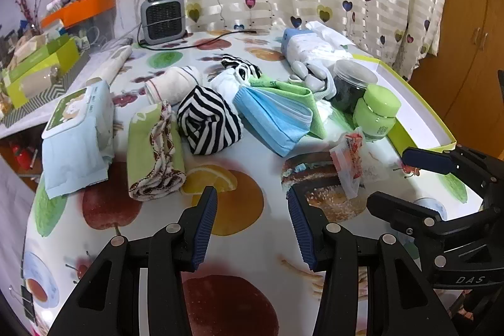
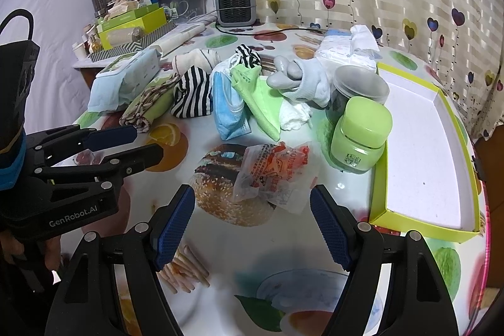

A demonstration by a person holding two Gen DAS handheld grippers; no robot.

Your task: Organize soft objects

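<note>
Soft things lie in a heap mid-table: a black-and-white striped cloth (image 1: pixel 208 122) (image 2: pixel 192 96), a blue face mask (image 1: pixel 274 118) (image 2: pixel 228 106), a green cloth (image 1: pixel 283 90) (image 2: pixel 261 103), a green and brown patterned towel (image 1: pixel 154 153) (image 2: pixel 148 106), a rolled white sock (image 1: pixel 176 82) and grey-white gloves (image 1: pixel 312 77) (image 2: pixel 299 77). My left gripper (image 1: pixel 252 197) (image 2: pixel 145 142) hangs open above the tablecloth, short of the towel and striped cloth, and holds nothing. My right gripper (image 2: pixel 252 194) (image 1: pixel 389 178) is open too, with a crinkled snack packet (image 2: pixel 274 175) (image 1: pixel 352 159) just ahead of its fingertips.
A white tray with a green rim (image 2: pixel 422 147) (image 1: pixel 419 115) sits at the right edge. Beside it stand a green jar (image 2: pixel 362 137) and a dark jar (image 2: pixel 356 87). A wet wipes pack (image 1: pixel 77 128), a tissue pack (image 1: pixel 312 46), a small heater (image 1: pixel 162 18) and cluttered boxes (image 1: pixel 41 68) ring the heap.
</note>
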